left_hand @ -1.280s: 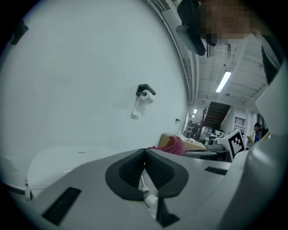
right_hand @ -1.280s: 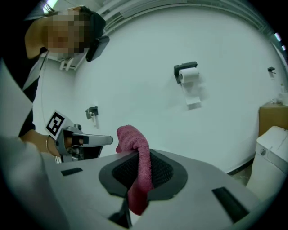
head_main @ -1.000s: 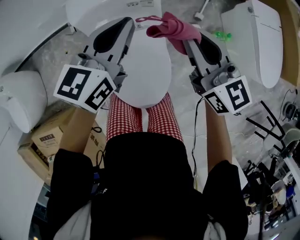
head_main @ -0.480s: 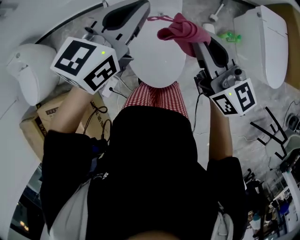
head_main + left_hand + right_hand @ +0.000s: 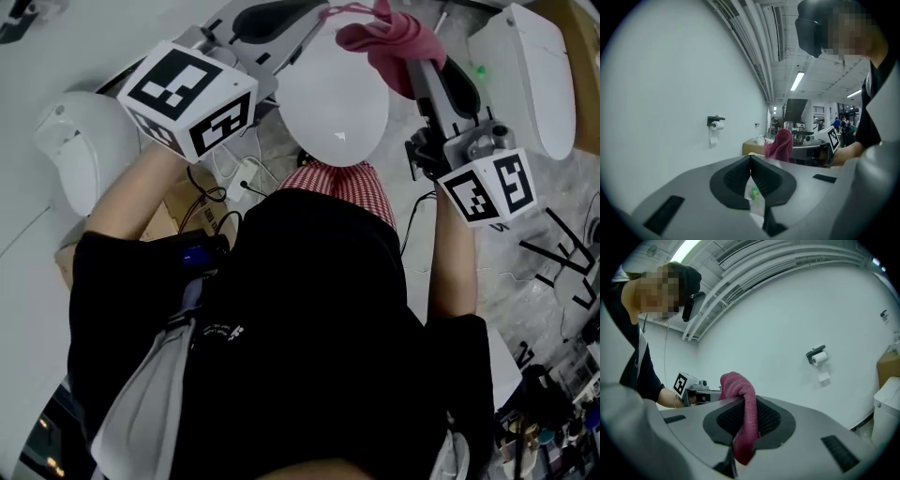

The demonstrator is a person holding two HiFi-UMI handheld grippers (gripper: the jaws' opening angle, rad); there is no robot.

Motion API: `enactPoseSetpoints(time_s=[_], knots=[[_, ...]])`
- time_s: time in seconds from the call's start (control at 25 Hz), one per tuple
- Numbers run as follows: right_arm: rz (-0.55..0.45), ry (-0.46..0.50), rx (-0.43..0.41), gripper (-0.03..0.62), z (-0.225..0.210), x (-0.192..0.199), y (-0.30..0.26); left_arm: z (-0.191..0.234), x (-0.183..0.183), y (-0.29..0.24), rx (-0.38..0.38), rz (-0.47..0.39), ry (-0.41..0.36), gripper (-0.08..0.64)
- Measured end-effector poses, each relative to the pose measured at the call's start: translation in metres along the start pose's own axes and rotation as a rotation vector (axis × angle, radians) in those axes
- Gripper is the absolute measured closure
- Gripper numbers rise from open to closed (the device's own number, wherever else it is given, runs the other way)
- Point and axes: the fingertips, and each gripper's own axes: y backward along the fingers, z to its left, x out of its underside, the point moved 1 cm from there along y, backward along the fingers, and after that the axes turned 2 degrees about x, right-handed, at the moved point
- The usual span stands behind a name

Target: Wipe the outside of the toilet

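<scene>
While the pink cloth [image 5: 746, 427] is pinched by only one fold between the right gripper's [image 5: 746, 405] fingers [image 5: 772, 420], risk 1: it slips free once dragged over the toilet [image 5: 335, 103]. Cause: small bite, with most of the fabric bunched loose above the tips. Risk 2: the hard finger edges rub the shell instead of the fabric, because the cloth is wadded, not spread. Risk 3: the white cables [image 5: 236, 176] on the floor beside the base catch a foot. Left gripper [image 5: 750, 158]: fingers closed tip to tip on nothing.
Toilet: white, glossy, oval lid down, no marks visible on it. It sits low before the person's checked trouser legs [image 5: 337, 178], between both grippers in the head view; the cloth is held up clear of it, no contact
</scene>
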Motion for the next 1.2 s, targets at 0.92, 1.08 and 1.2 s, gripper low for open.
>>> enactPoseSetpoints(time_s=[0.92, 1.08, 1.2], knots=[[-0.143, -0.035, 0.099, 0.537, -0.139, -0.094, 0.193, -0.135, -0.067, -0.146, -0.129, -0.134, -0.094, 0.551], [-0.112, -0.017, 0.103, 0.537, -0.171, -0.095, 0.205, -0.164, -0.061, -0.187, -0.122, -0.084, -0.093, 0.551], [-0.105, -0.038, 0.080, 0.537, -0.184, -0.090, 0.196, -0.172, -0.055, -0.195, -0.120, -0.036, -0.111, 0.551]])
